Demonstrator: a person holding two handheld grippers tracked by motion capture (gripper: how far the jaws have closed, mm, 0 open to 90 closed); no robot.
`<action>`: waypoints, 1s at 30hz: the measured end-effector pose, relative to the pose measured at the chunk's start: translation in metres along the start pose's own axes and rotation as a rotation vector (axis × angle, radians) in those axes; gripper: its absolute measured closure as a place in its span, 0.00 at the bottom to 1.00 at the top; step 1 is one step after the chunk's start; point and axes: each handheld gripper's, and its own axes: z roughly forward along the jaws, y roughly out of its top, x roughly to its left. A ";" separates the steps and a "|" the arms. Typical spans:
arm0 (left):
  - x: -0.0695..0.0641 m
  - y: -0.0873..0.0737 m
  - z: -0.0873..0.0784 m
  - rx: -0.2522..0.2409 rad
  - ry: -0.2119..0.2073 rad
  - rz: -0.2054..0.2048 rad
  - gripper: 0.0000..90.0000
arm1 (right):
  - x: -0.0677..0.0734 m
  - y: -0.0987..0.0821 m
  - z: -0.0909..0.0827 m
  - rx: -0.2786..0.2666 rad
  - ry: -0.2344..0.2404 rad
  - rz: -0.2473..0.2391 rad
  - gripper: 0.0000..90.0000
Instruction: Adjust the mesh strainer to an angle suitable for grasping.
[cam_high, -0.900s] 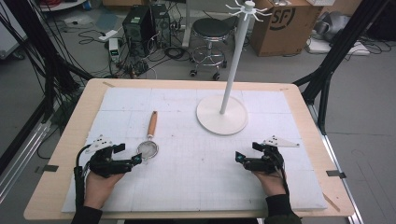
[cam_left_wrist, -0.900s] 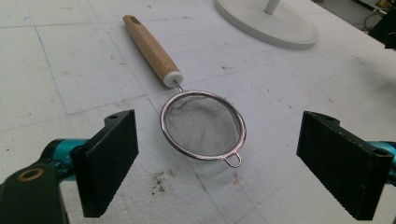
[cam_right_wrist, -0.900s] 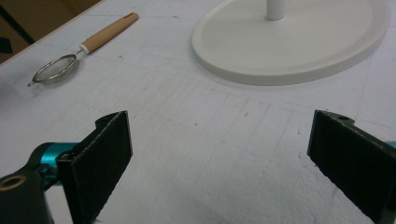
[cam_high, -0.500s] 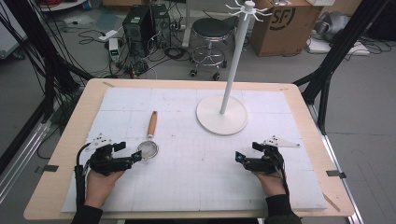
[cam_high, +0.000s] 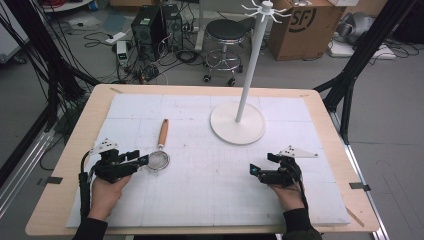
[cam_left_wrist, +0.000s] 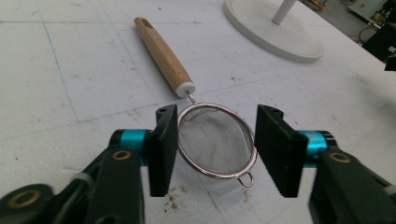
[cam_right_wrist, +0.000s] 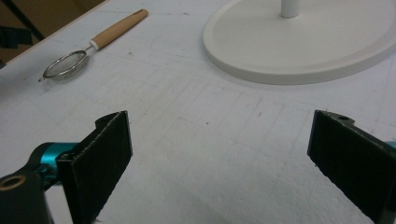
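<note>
A small metal mesh sieve (cam_high: 159, 161) with a wooden handle (cam_high: 162, 132) lies flat on the white mat, left of centre. My left gripper (cam_high: 144, 160) is low at the sieve's near rim. In the left gripper view its jaws stand apart on either side of the mesh bowl (cam_left_wrist: 215, 140), the pads (cam_left_wrist: 163, 149) close to the rim; I cannot tell whether they press on it. My right gripper (cam_high: 260, 164) rests on the mat at the right, its jaws wide apart and empty (cam_right_wrist: 219, 126). The sieve (cam_right_wrist: 65, 64) lies far off to its left.
A white stand with a round base (cam_high: 237, 131), a tall pole and hooks on top stands at the mat's back middle. The wooden table's edge (cam_high: 200, 90) frames the mat. Beyond the table are a stool (cam_high: 227, 32), a cardboard box and cables on the floor.
My left gripper has moved forward to the sieve's rim. The sieve and my right gripper have stayed put.
</note>
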 end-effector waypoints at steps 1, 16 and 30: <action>0.001 0.001 0.000 0.008 -0.002 0.002 0.65 | 0.000 0.000 0.000 -0.001 -0.002 0.000 0.06; 0.010 0.012 0.018 0.014 -0.026 -0.059 0.99 | 0.000 0.000 0.001 -0.002 0.016 -0.005 0.06; -0.002 0.039 0.039 0.057 0.016 -0.047 1.00 | 0.000 0.001 0.000 -0.009 0.020 -0.006 0.06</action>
